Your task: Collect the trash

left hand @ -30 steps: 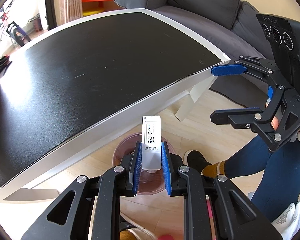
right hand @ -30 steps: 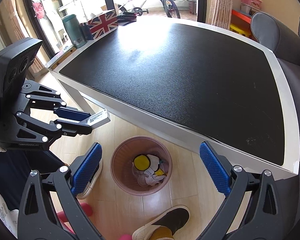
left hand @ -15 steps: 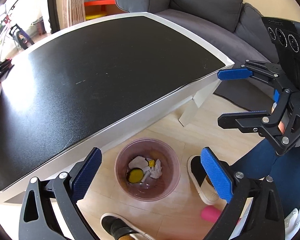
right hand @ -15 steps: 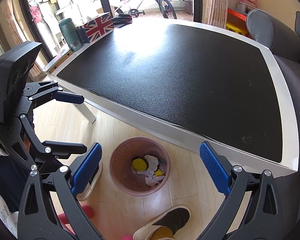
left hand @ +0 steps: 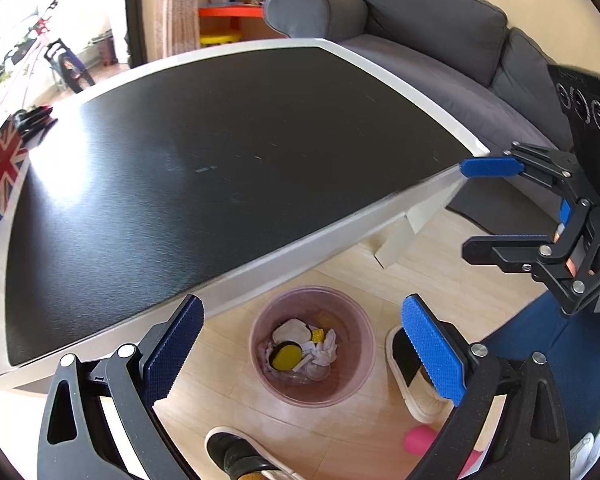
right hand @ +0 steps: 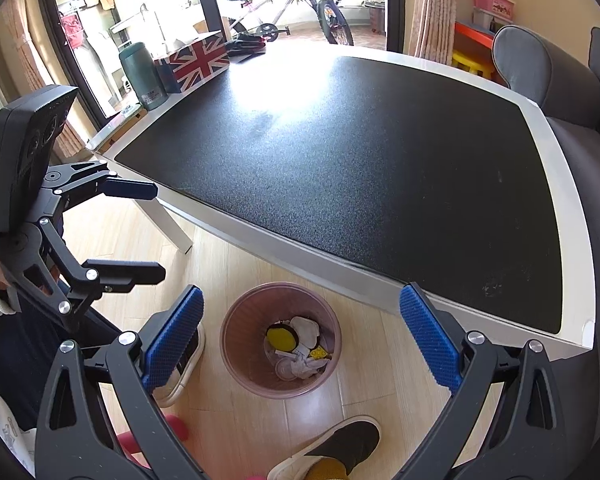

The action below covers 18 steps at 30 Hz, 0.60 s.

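Note:
A pink trash bin [left hand: 350,384] stands on the wood floor below the table's front edge; it also shows in the right wrist view [right hand: 236,354]. Crumpled white paper [left hand: 290,326] and a yellow round piece [left hand: 286,356] lie inside it. My left gripper [left hand: 304,354] is open and empty above the bin. My right gripper [right hand: 300,338] is open and empty above the bin too. In the left wrist view the right gripper [left hand: 496,210] shows at the right; in the right wrist view the left gripper [right hand: 140,232] shows at the left.
A black-topped table with a white rim [left hand: 300,248] fills the middle. A grey sofa [left hand: 440,48] stands behind it. A Union Jack box [right hand: 198,62] and a green flask [right hand: 142,76] stand at the table's far end. The person's shoes [right hand: 340,446] are beside the bin.
One second ago my left gripper was shut on a white card over the bin. It has opened and the card has gone from its fingers. Both grippers rose slightly.

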Each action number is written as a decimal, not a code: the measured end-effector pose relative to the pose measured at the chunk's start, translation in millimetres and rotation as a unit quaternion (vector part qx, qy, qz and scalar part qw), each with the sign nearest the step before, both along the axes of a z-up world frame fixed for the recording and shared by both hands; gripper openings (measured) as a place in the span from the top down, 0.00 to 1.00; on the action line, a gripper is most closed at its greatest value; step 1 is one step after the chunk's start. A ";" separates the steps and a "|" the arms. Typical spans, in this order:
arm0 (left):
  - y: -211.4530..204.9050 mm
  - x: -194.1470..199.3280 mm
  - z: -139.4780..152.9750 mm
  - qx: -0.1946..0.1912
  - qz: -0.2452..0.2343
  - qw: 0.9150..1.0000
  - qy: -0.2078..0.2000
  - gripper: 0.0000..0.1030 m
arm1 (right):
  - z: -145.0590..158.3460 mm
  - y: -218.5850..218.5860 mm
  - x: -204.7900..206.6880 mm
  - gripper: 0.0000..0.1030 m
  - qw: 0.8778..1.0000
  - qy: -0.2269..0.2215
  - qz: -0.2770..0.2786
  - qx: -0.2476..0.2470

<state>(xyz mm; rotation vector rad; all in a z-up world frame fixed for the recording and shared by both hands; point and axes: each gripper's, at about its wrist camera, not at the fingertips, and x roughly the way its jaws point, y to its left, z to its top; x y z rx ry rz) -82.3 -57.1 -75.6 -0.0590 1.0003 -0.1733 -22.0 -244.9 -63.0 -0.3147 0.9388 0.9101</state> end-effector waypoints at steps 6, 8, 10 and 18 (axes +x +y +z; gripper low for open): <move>15.2 2.6 22.5 0.004 0.022 0.999 -0.027 0.07 | 16.8 -0.8 11.5 0.06 1.000 -0.012 -0.017 0.015; 20.7 5.3 32.6 0.005 0.028 0.999 -0.038 0.07 | 27.9 -0.3 18.3 0.06 0.999 -0.022 -0.024 0.022; 29.0 9.6 45.2 0.010 0.037 0.998 -0.053 0.07 | 39.3 -0.5 25.4 0.06 0.999 -0.030 -0.032 0.031; 56.3 31.5 75.4 0.029 0.058 0.994 -0.090 0.07 | 73.9 17.2 58.5 0.05 0.996 -0.066 -0.038 0.038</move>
